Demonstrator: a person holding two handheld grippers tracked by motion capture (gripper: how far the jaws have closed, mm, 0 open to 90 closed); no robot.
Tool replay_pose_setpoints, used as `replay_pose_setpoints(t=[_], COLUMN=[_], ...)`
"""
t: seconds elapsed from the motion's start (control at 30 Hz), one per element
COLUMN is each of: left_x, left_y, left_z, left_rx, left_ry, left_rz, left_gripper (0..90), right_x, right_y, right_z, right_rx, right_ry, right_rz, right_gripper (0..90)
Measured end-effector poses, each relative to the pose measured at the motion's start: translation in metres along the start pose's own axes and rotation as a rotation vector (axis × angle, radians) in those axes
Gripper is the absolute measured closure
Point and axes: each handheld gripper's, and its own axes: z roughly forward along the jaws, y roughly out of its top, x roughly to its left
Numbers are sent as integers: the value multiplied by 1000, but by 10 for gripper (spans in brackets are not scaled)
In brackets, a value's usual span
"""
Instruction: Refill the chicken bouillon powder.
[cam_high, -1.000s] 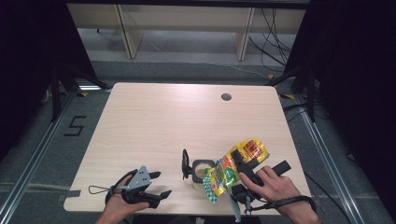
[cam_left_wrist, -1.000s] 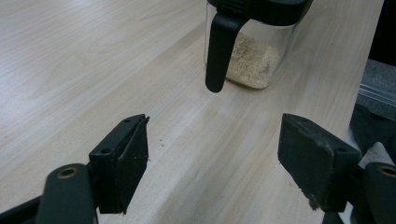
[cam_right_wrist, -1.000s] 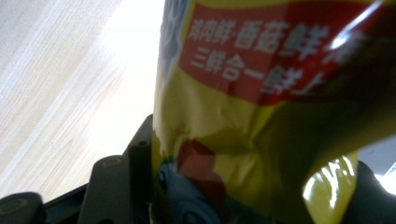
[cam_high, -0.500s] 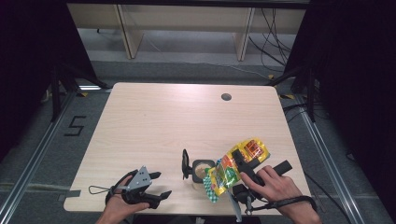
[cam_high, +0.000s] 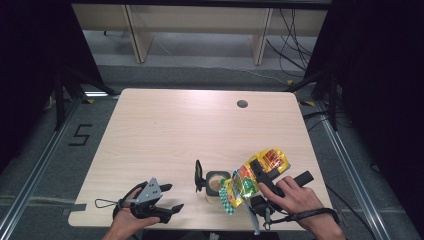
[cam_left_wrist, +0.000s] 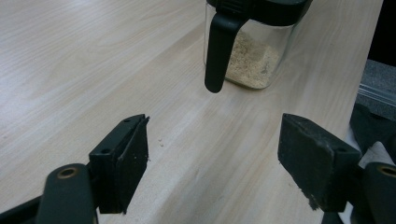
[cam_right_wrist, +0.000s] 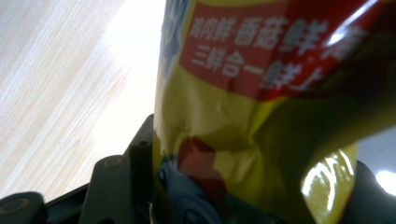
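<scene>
Your right tongs (cam_high: 250, 176) are clamping a crinkled yellow foil seasoning packet (cam_high: 252, 179), tilting it over the clear square open-lidded jar (cam_high: 216, 183); your left tongs (cam_high: 170, 199) are resting wide, empty.

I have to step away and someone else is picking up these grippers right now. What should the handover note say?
Right gripper: shut on the yellow seasoning packet, held tilted with its lower end over the jar.
Left gripper: open, holding nothing, resting near the front left edge of the table and pointed toward the jar.
Jar: clear, with black rim and lid flipped up, standing near the front edge; a layer of beige powder sits at its bottom.
Done: jar opened, packet brought over it, some powder already inside.
Left, probably: finish emptying the packet, set it aside, close the lid. A few grains lie on the table by the left jaws.
</scene>
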Motion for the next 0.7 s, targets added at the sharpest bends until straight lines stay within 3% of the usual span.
replay_pose_setpoints(t=[0.03, 0.07, 0.1, 0.17, 0.2, 0.23, 0.27, 0.37, 0.4, 0.43, 0.47, 0.53, 0.57, 0.6, 0.67, 0.7], left_x=[1, 1, 1, 2, 1, 1, 1, 1, 1, 1, 1, 1, 1, 2, 1, 1], left_y=[1, 1, 1, 1, 0, 1, 1, 0, 1, 1, 1, 1, 0, 1, 1, 1], left_z=[0, 0, 0, 0, 0, 0, 0, 0, 0, 0, 0, -1, 0, -1, 0, -1], left_rx=[6, 7, 7, 2, -1, 3, 5, 1, 4, -2, 0, 4, 2, 1, 7, 8], left_ry=[0, 12, 10, -4, 2, 1, 7, 1, 3, 4, 5, -4, -2, 2, 8, 1], left_rz=[10, 3, 1, 34, 7, 7, 0, 8, 4, 7, -3, 5, 5, 24, 2, 21], left_gripper=[242, 242, 242, 242, 242, 242, 242, 242, 242, 242, 242, 242, 242, 242, 242, 242], right_x=[2, 1, -2, -1, -2, -2, -5, -3, -4, -2, -2, 0, 0, -2, -3, -4], right_y=[1, 1, 0, 1, 1, 1, 0, 2, 1, 3, 2, 4, 4, 3, 3, 2], right_z=[-2, -2, -2, -5, -6, -7, -7, -8, -6, -6, -4, -4, -4, -3, -6, -6], right_rx=[12, 10, -4, 11, 7, 6, -3, 6, -6, 6, -1, 7, 4, -5, -4, -10], right_ry=[6, 1, -8, -2, -5, -9, -15, -8, -13, -2, -6, 6, 3, -3, -9, -17], right_rz=[37, 35, -4, 39, 37, 38, 5, 34, -1, 34, -4, 28, 27, -10, -4, -3], right_gripper=[436, 437, 437, 437, 437, 437, 437, 437, 437, 437, 438, 438, 438, 438, 438, 438])
